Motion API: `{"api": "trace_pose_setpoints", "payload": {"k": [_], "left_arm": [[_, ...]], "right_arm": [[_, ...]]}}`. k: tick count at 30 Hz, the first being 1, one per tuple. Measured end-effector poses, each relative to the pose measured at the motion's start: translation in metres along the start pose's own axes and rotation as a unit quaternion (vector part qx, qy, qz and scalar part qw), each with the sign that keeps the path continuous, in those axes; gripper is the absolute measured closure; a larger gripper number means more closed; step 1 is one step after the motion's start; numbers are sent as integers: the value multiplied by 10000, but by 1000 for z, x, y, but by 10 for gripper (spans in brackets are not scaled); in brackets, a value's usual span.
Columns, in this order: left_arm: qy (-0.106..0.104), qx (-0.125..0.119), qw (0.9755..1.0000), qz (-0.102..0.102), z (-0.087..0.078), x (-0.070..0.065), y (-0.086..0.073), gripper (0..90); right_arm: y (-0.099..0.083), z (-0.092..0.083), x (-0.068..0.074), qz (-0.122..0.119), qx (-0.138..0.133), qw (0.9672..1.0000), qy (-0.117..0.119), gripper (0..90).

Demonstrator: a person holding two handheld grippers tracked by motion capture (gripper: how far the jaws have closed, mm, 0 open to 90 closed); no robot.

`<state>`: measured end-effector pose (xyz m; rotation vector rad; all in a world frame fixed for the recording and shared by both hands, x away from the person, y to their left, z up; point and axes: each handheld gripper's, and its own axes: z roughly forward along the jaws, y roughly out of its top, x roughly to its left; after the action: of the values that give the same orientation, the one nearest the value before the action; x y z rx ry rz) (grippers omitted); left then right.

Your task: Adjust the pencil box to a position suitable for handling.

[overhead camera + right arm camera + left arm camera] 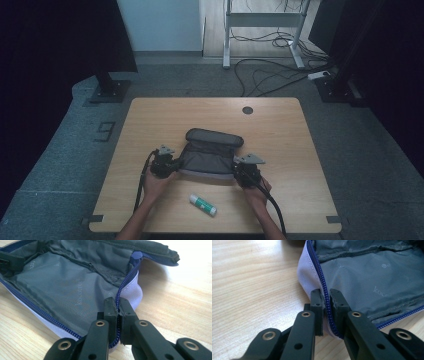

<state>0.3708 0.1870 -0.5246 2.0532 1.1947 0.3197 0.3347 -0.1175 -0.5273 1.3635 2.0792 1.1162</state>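
A grey zip pouch [210, 152] lies open in the middle of the wooden table [150, 120], its lid flap folded back and its grey lining facing up. My left gripper [164, 162] is shut on the pouch's left edge. In the left gripper view the gripper [325, 296] pinches the blue zipper [322, 282] and pale lilac fabric [307, 277]. My right gripper [246, 171] is shut on the pouch's right edge, and in the right gripper view the gripper [117, 305] clamps the zipper [125, 282] there. A white glue stick [203, 204] with a green label lies near the table's front edge.
A round cable hole [247, 110] sits at the back of the table. Beyond the table, cables [270, 70] run over the floor by a desk frame [260, 20]. Dark curtains hang on both sides. Bare wood lies to the left and right of the pouch.
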Motion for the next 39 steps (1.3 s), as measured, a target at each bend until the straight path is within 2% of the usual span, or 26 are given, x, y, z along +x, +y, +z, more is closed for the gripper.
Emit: {"api": "trace_pose_setpoints", "payload": {"k": [3, 10, 13, 14, 15, 16, 17, 18, 19, 21, 23, 30, 35, 39], "left_arm": [[21, 57, 10000, 14, 3, -1, -3, 815], [-25, 62, 10000, -59, 4, 1, -6, 797], [-18, 19, 10000, -68, 5, 2, -6, 693], [5, -23, 10000, -91, 4, 1, -6, 693], [48, -93, 9998, -152, 3, 1, -5, 556], [48, -93, 9998, -152, 3, 1, -5, 504], [65, -141, 9997, -167, 1, 0, -4, 469], [65, -141, 9997, -167, 1, 0, -4, 441], [99, -162, 9997, -147, 0, 0, -4, 416], [109, -185, 9997, -153, 0, 0, -4, 396], [111, -307, 9993, -176, -3, 1, -3, 355], [27, -557, 9982, -221, -15, 4, -1, 342], [33, -658, 9974, -286, -31, 8, 1, 348], [33, -890, 9954, -338, -46, 14, -1, 361]], "right_arm": [[-4, 5, 0, -38, 158, 9999, -32, 839], [-7, 8, 0, -62, 189, 9998, -52, 811], [-7, 7, 1, -144, 158, 9997, -140, 686], [-7, 7, 1, -144, 158, 9997, -140, 686], [-7, 7, 0, -144, 99, 9997, -147, 593], [-7, 7, 0, -144, 99, 9997, -147, 593], [-7, 5, -1, -156, -12, 9998, -122, 529], [-7, 5, -1, -156, -12, 9998, -122, 529], [-6, 3, -3, -79, -112, 9998, -125, 478], [-6, 2, -3, -56, -172, 9998, -130, 451], [-4, -2, -5, -13, -304, 9994, -156, 389], [-1, -11, -9, 35, -488, 9988, -86, 337], [1, -21, -14, 118, -628, 9980, 25, 332], [2, -32, -17, 51, -738, 9971, 186, 332]]}}
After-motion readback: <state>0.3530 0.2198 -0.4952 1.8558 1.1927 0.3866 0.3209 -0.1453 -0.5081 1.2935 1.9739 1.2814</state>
